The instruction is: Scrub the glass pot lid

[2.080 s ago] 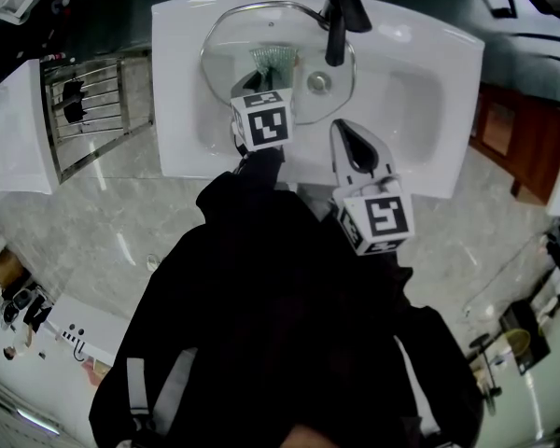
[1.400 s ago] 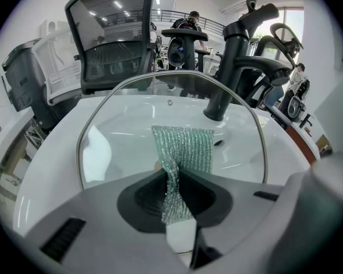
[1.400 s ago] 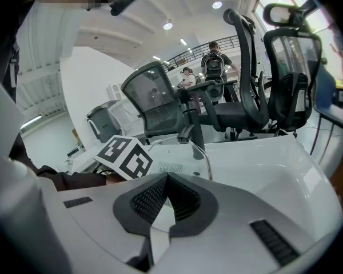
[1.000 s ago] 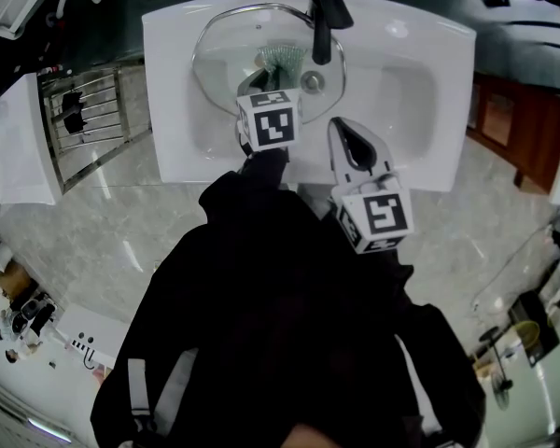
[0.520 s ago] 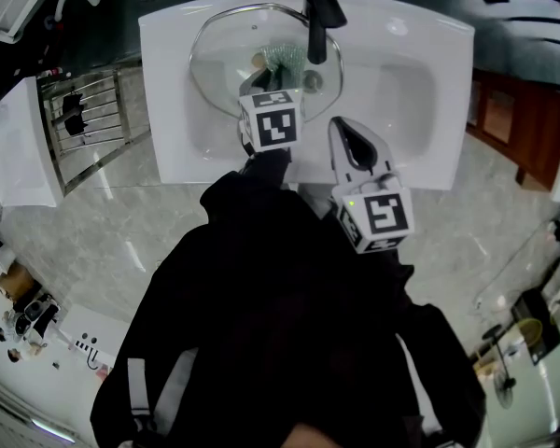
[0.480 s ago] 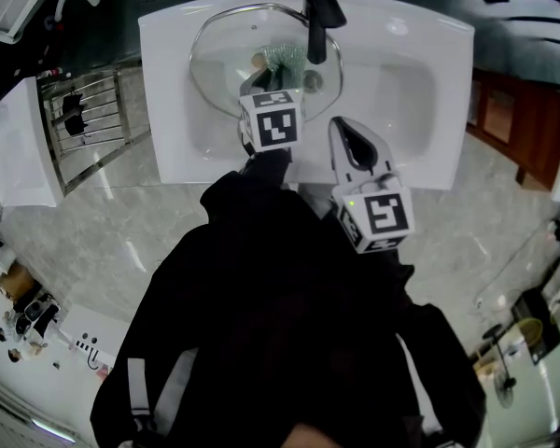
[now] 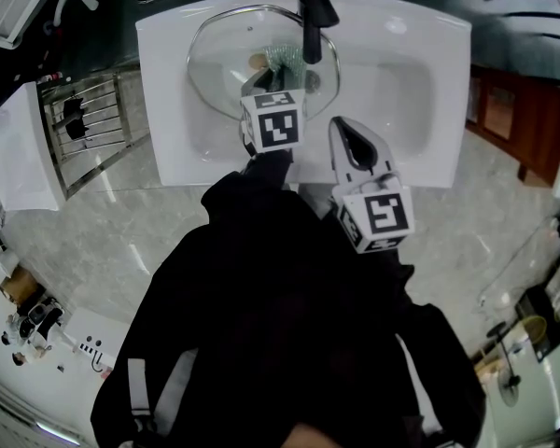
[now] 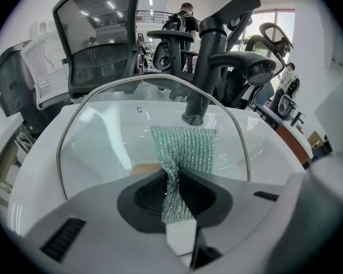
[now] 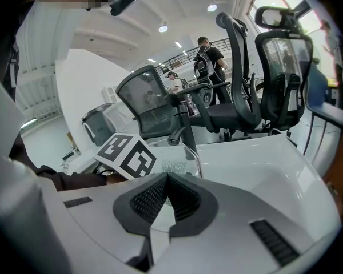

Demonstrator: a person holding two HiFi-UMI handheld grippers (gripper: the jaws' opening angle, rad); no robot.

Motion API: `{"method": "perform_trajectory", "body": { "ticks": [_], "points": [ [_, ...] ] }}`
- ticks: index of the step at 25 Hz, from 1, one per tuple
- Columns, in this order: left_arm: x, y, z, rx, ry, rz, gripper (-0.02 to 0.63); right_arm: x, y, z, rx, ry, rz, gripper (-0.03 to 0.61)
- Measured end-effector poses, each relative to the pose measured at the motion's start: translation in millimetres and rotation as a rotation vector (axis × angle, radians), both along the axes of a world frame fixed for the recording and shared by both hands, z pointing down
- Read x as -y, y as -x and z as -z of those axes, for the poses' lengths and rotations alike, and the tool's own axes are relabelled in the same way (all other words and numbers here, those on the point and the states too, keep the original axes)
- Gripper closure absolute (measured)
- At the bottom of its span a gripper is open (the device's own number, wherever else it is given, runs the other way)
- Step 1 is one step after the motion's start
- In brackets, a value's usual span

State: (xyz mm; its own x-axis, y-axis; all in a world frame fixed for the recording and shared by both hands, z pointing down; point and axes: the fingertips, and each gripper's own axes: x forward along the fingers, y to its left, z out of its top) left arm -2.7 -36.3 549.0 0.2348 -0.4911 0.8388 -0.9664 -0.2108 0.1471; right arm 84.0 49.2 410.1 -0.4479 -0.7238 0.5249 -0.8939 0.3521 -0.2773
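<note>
The glass pot lid (image 7: 226, 56) with a metal rim lies in the left part of the white sink (image 7: 401, 82). My left gripper (image 7: 263, 80) is shut on a green mesh scrubber (image 7: 284, 58), which rests on the lid just in front of the black faucet (image 7: 310, 17). In the left gripper view the scrubber (image 8: 184, 150) fans out over the lid (image 8: 103, 138) from my left gripper (image 8: 172, 192). My right gripper (image 7: 343, 129) hovers shut and empty over the sink's near rim, right of the left one. From the right gripper (image 9: 166, 194) I see the lid's rim (image 9: 198, 163).
A metal rack (image 7: 93, 110) stands left of the sink and a wooden cabinet (image 7: 504, 119) to its right. A brown knob (image 8: 143, 168) shows through the lid. Office chairs (image 8: 103, 50) and people (image 8: 183, 19) are beyond the sink.
My left gripper has slid the scrubber rightward across the lid, toward the faucet. The right gripper has stayed at the sink's near rim.
</note>
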Motion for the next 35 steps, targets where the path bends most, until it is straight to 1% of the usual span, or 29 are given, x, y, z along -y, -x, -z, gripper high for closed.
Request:
{"method": "perform_trajectory", "body": {
  "ticks": [7,18,23,26,35],
  "points": [
    [0,-4,3,-0.006,0.002,-0.02,0.554,-2,-1,-2,0.002,0.007,-0.008,0.575],
    [-3,-16,4,-0.033,0.002,-0.028,0.554,-5,-7,0,0.0,0.005,-0.024,0.575],
    [-3,-22,4,-0.035,-0.007,-0.049,0.554,-6,-10,-2,0.002,0.007,-0.032,0.575],
    [-4,-23,7,-0.03,-0.001,-0.056,0.554,-7,-12,-1,0.002,0.006,-0.038,0.575],
    [-7,-34,7,-0.051,0.008,-0.07,0.554,-10,-17,-1,-0.001,0.002,-0.054,0.575]
  ]
}}
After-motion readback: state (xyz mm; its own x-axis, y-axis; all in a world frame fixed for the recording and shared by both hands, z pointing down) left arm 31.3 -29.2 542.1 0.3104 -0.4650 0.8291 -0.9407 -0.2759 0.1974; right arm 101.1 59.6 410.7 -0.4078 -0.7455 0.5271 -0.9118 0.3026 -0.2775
